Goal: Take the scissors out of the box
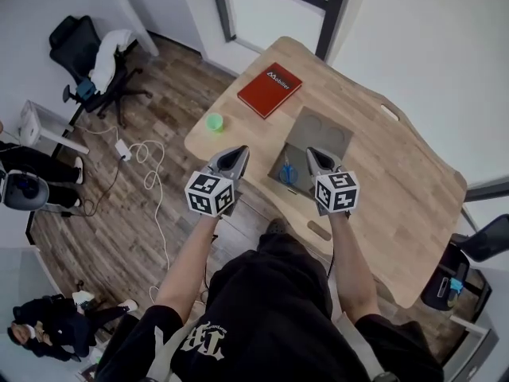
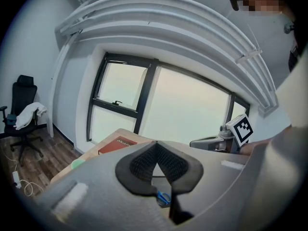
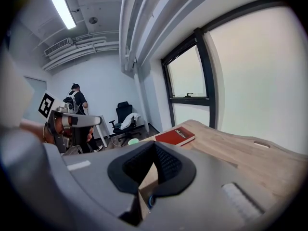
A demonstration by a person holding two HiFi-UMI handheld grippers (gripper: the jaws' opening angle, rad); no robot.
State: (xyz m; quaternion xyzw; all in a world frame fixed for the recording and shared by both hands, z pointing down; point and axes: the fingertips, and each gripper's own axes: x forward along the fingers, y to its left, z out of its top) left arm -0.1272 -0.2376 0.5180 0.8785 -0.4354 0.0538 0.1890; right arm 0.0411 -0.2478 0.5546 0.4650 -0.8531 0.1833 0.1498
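An open cardboard box [image 1: 320, 134] stands on the wooden table [image 1: 398, 189] near its front edge. Blue-handled scissors [image 1: 288, 173] lie inside it at the near end. My left gripper [image 1: 237, 151] hovers just left of the box, shut with nothing in it. My right gripper [image 1: 312, 154] hangs over the box's near right part, also shut and empty. In the left gripper view the scissors' blue handle [image 2: 163, 197] peeks out below the meeting pads [image 2: 139, 166]. In the right gripper view only a sliver of the blue handle [image 3: 150, 201] shows beside the box wall [image 3: 146, 183].
A red book [image 1: 270, 90] lies at the table's far side and a small green object [image 1: 215, 122] sits near its left edge. On the floor to the left are an office chair [image 1: 87, 62], a white cable [image 1: 147, 161] and seated people [image 1: 48, 325].
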